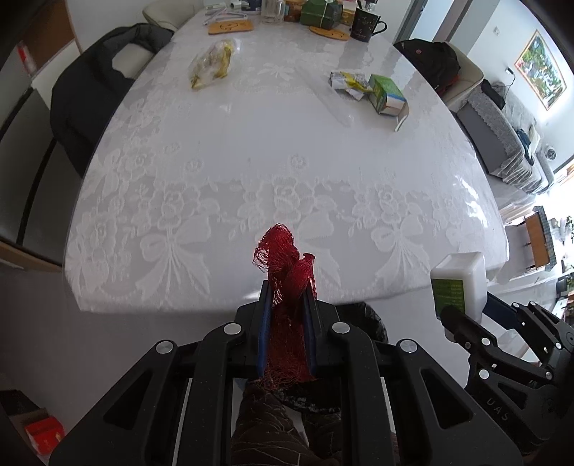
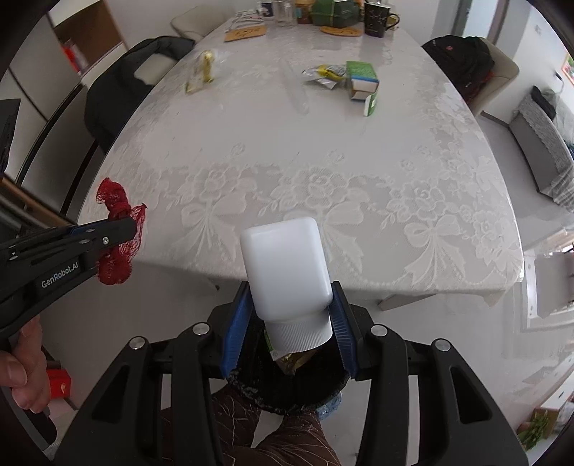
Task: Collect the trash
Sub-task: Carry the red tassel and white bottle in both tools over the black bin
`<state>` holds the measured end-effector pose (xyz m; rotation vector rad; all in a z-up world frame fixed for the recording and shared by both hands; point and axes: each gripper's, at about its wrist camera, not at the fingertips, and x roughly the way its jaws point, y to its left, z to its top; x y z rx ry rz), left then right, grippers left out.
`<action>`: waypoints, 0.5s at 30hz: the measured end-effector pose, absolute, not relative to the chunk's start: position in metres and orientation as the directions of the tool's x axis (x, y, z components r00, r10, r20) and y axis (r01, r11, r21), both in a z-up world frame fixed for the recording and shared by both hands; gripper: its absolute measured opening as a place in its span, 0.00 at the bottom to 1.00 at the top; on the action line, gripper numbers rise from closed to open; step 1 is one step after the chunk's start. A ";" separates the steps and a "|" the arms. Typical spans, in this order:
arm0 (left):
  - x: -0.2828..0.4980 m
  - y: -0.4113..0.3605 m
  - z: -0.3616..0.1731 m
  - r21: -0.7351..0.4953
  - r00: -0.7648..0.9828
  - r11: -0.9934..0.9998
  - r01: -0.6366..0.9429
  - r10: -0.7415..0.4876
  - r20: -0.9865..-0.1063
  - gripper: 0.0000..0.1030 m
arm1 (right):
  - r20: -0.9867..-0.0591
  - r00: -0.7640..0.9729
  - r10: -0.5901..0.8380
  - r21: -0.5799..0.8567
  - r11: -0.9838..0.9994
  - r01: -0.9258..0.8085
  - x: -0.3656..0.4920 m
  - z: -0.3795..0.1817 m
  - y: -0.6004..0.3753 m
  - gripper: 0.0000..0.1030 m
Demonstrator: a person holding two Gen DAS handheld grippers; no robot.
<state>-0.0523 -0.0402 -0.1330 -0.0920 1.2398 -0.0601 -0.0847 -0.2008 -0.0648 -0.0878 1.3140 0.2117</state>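
My left gripper (image 1: 288, 290) is shut on a bunched red mesh net bag (image 1: 285, 265), held just past the near edge of the white lace-covered table (image 1: 251, 150). Its arm and the red mesh net bag (image 2: 120, 229) show at the left of the right wrist view. My right gripper (image 2: 290, 297) is shut on a white plastic bottle (image 2: 283, 265), cap toward the camera; the same white bottle (image 1: 457, 286) appears at the right of the left wrist view. Under both grippers sits a black-lined trash bin (image 2: 287, 387) with wrappers inside. Farther on the table lie a clear bag with yellow bits (image 1: 211, 64), a crumpled wrapper (image 1: 346, 82) and a green carton (image 1: 387, 95).
A black mug (image 1: 366, 23), green packages (image 1: 321, 12), a glass jar and wooden coasters crowd the far end. Chairs with a dark jacket (image 1: 93, 89) and a black backpack (image 1: 434, 61) flank the table. A hand (image 2: 21, 365) holds the left gripper. Red boxes (image 1: 45, 432) lie on the floor at left.
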 end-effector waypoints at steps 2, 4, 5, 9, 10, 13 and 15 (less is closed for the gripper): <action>-0.063 -0.042 -0.137 -0.101 0.321 0.995 -0.011 -0.092 -0.942 0.14 | -0.966 0.232 0.113 0.062 0.974 -0.216 -0.092 -0.066 -0.202 0.41; -0.072 -0.044 -0.142 -0.100 0.318 0.995 -0.017 -0.090 -0.944 0.14 | -0.967 0.227 0.117 0.064 0.972 -0.227 -0.098 -0.068 -0.204 0.41; -0.078 -0.045 -0.146 -0.100 0.315 0.995 -0.020 -0.089 -0.945 0.14 | -0.967 0.225 0.120 0.067 0.970 -0.232 -0.101 -0.069 -0.205 0.41; -0.099 -0.048 -0.165 -0.106 0.298 0.994 -0.014 -0.097 -0.950 0.14 | -0.971 0.191 0.143 0.096 0.966 -0.240 -0.116 -0.082 -0.214 0.41; -0.103 -0.049 -0.169 -0.106 0.294 0.994 -0.013 -0.098 -0.951 0.14 | -0.973 0.184 0.141 0.095 0.966 -0.239 -0.120 -0.086 -0.217 0.41; -0.118 -0.051 -0.186 -0.092 0.267 0.996 -0.021 -0.083 -0.960 0.14 | -0.978 0.162 0.131 0.090 0.966 -0.241 -0.132 -0.097 -0.225 0.41; -0.126 -0.053 -0.197 -0.095 0.259 0.995 -0.023 -0.086 -0.962 0.14 | -0.980 0.147 0.133 0.095 0.966 -0.239 -0.139 -0.104 -0.232 0.41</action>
